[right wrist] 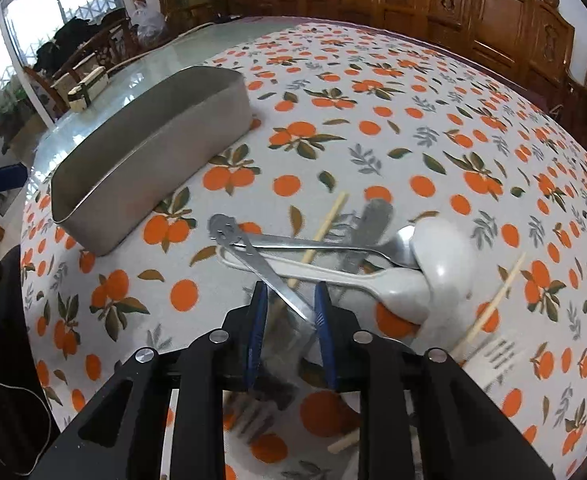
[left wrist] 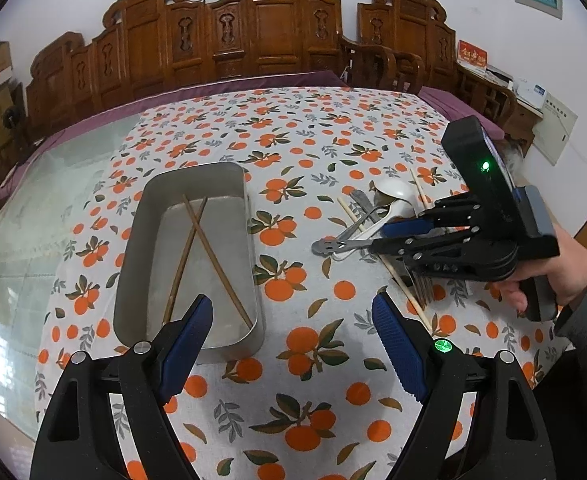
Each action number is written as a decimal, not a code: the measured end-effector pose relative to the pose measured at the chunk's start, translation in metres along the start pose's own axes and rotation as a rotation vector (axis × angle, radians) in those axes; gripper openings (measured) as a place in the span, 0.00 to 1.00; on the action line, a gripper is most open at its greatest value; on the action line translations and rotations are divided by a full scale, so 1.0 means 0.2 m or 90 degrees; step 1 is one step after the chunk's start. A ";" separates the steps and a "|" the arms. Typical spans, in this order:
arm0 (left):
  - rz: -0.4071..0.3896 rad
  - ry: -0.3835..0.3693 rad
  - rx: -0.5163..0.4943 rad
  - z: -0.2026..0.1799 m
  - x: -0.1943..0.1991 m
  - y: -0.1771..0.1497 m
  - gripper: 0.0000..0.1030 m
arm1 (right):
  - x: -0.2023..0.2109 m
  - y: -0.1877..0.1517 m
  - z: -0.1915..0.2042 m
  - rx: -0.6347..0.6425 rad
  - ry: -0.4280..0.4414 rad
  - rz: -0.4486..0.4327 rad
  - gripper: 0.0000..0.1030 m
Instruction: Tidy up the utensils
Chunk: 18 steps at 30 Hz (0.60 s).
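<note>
Tray: a grey metal tray [left wrist: 197,184] with rounded corners sits on the tablecloth [left wrist: 293,128], left of the utensil pile.
Tray contents: 2 dark brown chopsticks [left wrist: 209,256] lie crossed on its floor; that is all it holds.
Utensil pile: on the cloth to the right of the tray, well apart from it, lie a white spoon [right wrist: 373,280], a white ladle [right wrist: 445,256], a metal spoon [right wrist: 333,244], a metal handle with a pierced end [right wrist: 253,264], pale chopsticks [right wrist: 325,220] and forks [right wrist: 493,352], overlapping one another.
Left gripper: the left gripper [left wrist: 293,332] hangs over the near end of the tray, its jaws spread wide with nothing between them.
Right gripper: the right gripper [right wrist: 291,312] is down in the pile, held by a hand [left wrist: 549,280]. Its jaws are narrowly parted around the pierced-end metal handle; the picture is blurred there, so I cannot tell whether the pads press on it.
Cloth: white with oranges and leaves.
</note>
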State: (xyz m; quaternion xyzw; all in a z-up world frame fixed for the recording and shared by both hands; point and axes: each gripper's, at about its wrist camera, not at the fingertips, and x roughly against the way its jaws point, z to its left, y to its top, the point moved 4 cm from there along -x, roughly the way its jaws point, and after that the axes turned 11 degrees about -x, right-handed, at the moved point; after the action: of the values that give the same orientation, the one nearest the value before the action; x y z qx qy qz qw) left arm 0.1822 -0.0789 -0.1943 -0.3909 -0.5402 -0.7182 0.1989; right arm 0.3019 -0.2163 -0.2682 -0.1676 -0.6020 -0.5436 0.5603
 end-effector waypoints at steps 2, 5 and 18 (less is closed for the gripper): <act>0.001 0.001 0.000 0.00 0.00 0.00 0.76 | 0.00 0.00 0.00 0.015 -0.010 0.002 0.24; 0.003 0.001 -0.003 -0.01 -0.02 0.00 0.76 | -0.02 0.01 0.03 0.040 -0.023 0.009 0.26; 0.011 0.012 -0.022 -0.06 -0.02 0.00 0.76 | -0.04 -0.01 0.03 0.079 -0.042 0.037 0.19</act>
State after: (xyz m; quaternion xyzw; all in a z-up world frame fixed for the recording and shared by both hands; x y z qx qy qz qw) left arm 0.1806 -0.0913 -0.1977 -0.3921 -0.5225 -0.7293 0.2032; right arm 0.3004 -0.2089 -0.2749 -0.1680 -0.6477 -0.4830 0.5648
